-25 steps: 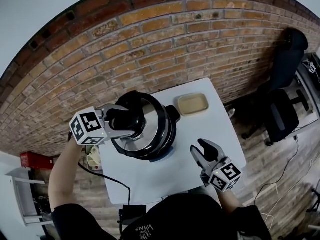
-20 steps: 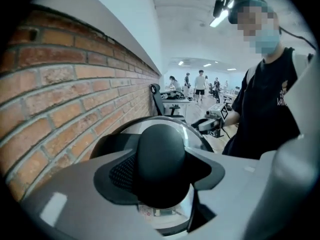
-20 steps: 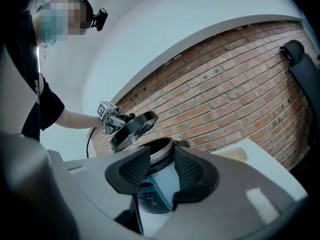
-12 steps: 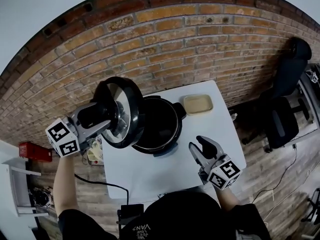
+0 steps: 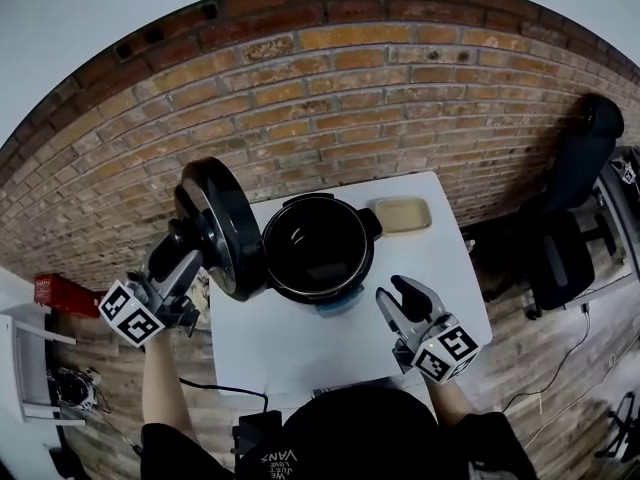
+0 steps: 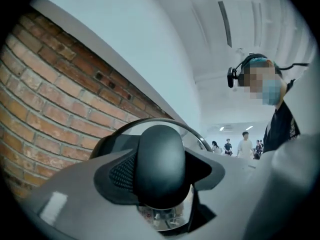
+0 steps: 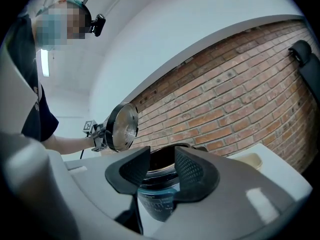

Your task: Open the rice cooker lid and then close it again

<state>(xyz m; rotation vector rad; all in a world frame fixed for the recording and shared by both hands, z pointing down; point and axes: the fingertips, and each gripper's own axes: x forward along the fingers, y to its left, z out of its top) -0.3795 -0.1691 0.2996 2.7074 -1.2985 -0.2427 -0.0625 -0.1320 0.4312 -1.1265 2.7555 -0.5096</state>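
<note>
A: Right gripper (image 5: 405, 300)?
B: Hovering over the surface's (image 5: 300, 353) near side, jaws standing partly apart, gripping nothing.
A: Left gripper (image 5: 185, 251)?
B: Clamping the lid's knob (image 6: 161, 164), holding the lid (image 5: 218, 230) upright, just left of the open rice cooker (image 5: 318, 250), which is sitting mid-surface.

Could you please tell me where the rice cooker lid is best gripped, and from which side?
By the rounded black knob at the centre of the lid, on its outer face, coming from that side. The left gripper is shut on it so. The inner face is smooth metal with nothing to pinch, and the rim looks too wide for the jaws.
</note>
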